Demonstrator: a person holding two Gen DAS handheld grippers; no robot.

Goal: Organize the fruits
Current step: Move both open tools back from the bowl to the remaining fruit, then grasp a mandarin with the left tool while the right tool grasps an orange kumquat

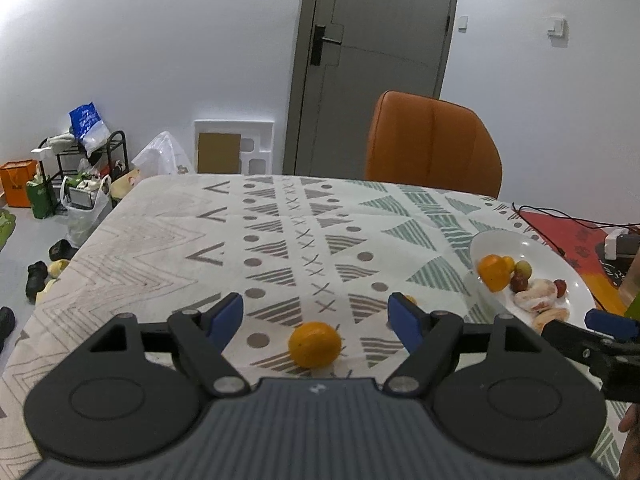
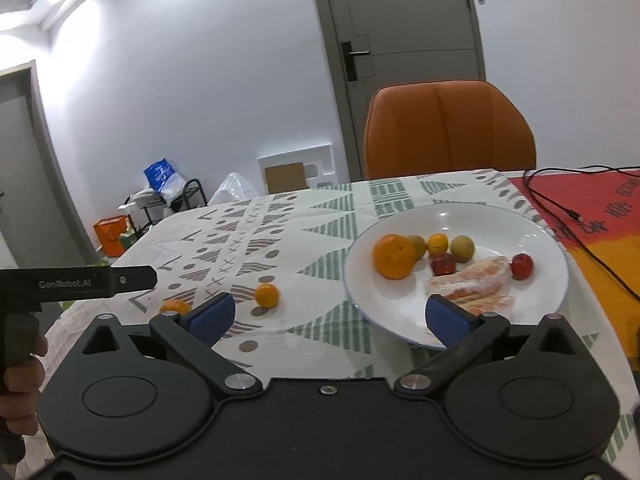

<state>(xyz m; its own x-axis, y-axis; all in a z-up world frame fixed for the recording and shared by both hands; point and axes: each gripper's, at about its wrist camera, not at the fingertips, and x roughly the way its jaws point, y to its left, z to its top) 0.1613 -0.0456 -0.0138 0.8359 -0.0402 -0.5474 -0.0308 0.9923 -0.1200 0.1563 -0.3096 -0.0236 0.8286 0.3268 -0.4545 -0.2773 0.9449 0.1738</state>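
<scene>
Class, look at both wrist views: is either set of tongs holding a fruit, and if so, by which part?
Nothing is held. The left tongs stand open above an orange lying on the tablecloth; the right tongs are open and empty near the plate.

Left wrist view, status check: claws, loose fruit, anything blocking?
Both claws open, left claw and right claw empty. Orange on cloth between left fingers, ungripped. Second small orange loose; plate holds the rest. Nothing blocking.

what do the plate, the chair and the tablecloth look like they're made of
Plate: likely glazed ceramic, white and glossy with sharp light glints. Chair: orange leather or faux leather, smooth with a soft sheen and stitched seams. Tablecloth: matte printed fabric, to judge by its dull surface and slight wrinkles.
</scene>
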